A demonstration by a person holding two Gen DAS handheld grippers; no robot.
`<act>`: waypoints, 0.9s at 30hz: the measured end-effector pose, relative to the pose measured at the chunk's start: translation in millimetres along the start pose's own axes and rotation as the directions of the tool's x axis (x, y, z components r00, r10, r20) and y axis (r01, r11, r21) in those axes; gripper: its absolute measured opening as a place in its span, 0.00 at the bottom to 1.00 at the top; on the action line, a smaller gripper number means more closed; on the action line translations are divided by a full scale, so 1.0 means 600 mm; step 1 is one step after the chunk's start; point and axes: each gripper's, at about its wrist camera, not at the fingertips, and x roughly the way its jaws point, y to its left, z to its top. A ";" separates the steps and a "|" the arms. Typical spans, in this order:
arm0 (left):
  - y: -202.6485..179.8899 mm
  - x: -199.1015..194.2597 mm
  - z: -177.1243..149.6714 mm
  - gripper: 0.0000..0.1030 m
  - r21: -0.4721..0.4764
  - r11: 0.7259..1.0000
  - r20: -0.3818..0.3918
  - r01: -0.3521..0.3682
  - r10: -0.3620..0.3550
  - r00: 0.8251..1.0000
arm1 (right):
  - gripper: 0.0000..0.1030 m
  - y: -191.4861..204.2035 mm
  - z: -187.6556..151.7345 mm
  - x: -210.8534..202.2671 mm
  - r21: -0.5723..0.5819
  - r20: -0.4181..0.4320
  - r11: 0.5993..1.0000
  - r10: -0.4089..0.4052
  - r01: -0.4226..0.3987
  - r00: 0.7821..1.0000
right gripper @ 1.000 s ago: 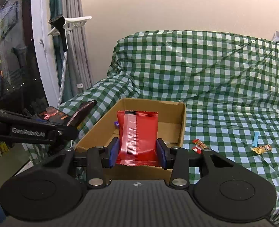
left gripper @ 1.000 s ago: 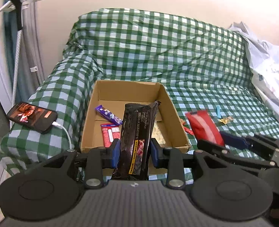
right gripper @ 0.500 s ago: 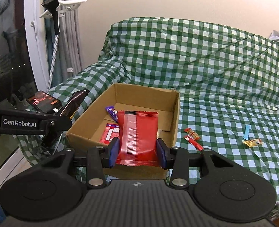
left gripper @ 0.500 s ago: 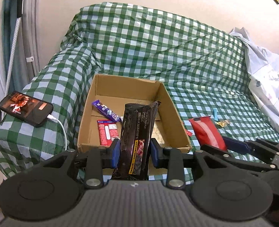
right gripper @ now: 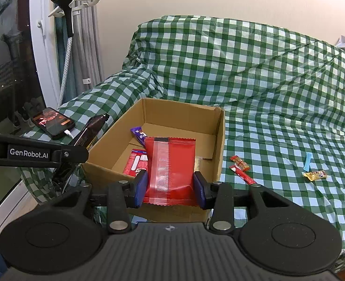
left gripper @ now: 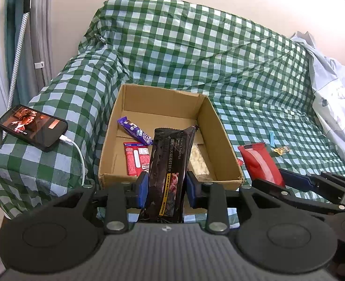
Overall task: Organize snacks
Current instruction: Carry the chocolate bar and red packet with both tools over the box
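Low in the middle of the left wrist frame, my left gripper is clamped on a black snack packet, both blue pads pressed against its sides, the packet standing upright with its top leaning toward the upper right; behind it, mid-frame, sits the open cardboard box on the green checked cover of the sofa; on the box floor lie a purple bar toward the upper left, a red and white packet lower left, and a pale snack partly hidden behind the black packet, on its right; at the left edge of the frame a phone with a lit screen lies on the sofa arm, a white cable plugged into it. At the lower middle of the right wrist frame, my right gripper is closed on a red snack packet, the pads squeezing its two edges, held in front of the near wall of the box; right of the box, on the cover, lie two small red wrappers close together, and further right a blue stick and a yellow sweet near each other; in the left wrist view my right gripper comes in from the lower right with its red packet just beside the box's right wall.
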 end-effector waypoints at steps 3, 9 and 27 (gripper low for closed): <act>0.001 0.003 0.002 0.36 -0.005 1.000 0.000 -0.002 0.002 1.000 | 0.42 -0.001 -0.001 0.004 0.004 -0.004 1.000 0.002 -0.002 1.000; 0.002 0.014 0.012 0.36 -0.015 1.000 -0.003 -0.003 0.003 1.000 | 0.42 -0.001 -0.001 0.010 0.008 -0.009 1.000 -0.003 0.003 1.000; 0.022 0.077 0.067 0.36 -0.048 0.999 0.012 0.001 -0.001 1.000 | 0.42 -0.012 0.028 0.089 0.010 -0.050 1.000 -0.019 0.019 0.999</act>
